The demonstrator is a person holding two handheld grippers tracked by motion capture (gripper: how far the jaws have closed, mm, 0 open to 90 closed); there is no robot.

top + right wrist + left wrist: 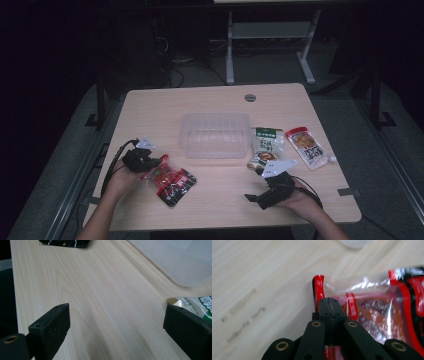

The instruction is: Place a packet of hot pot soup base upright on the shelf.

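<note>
**Left jaws pinch the red snack pouch by its sealed edge**

The left hand-held gripper [329, 308] is clenched on the red-and-black snack pouch [170, 182], which lies at the tabletop's [220, 100] front left. The pouch looks light, limp, crinkly and slick, so the flat seam is the sound hold. Beyond sits a clear plastic bin [215, 135]. The right hand-held gripper [117, 335] gapes, released, beside the green packet [266, 147].

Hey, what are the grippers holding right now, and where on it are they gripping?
The left gripper is shut on the red snack packet, pinching its sealed top edge at a corner. The right gripper is open and holds nothing.
</note>
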